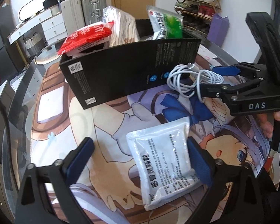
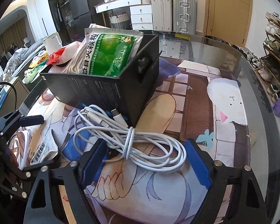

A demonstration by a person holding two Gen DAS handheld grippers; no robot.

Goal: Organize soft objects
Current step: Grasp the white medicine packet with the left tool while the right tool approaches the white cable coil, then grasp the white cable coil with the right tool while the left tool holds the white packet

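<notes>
The black box [image 2: 110,85] hides the lower halves of the green packet [image 2: 110,56] and the red packet [image 1: 85,37] standing in it. The left fingers [image 1: 199,160] cover the white sachet's [image 1: 164,164] right edge. In the right wrist view that sachet is mostly cut off behind the left gripper [image 2: 18,123]. Its small print is too fine to read.

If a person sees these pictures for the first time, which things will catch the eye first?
The black box at the back of the cartoon-printed mat, stuffed with a green packet and a red packet. Then the coiled white cable before the right gripper, and the white sachet between the left gripper's fingers.
</notes>
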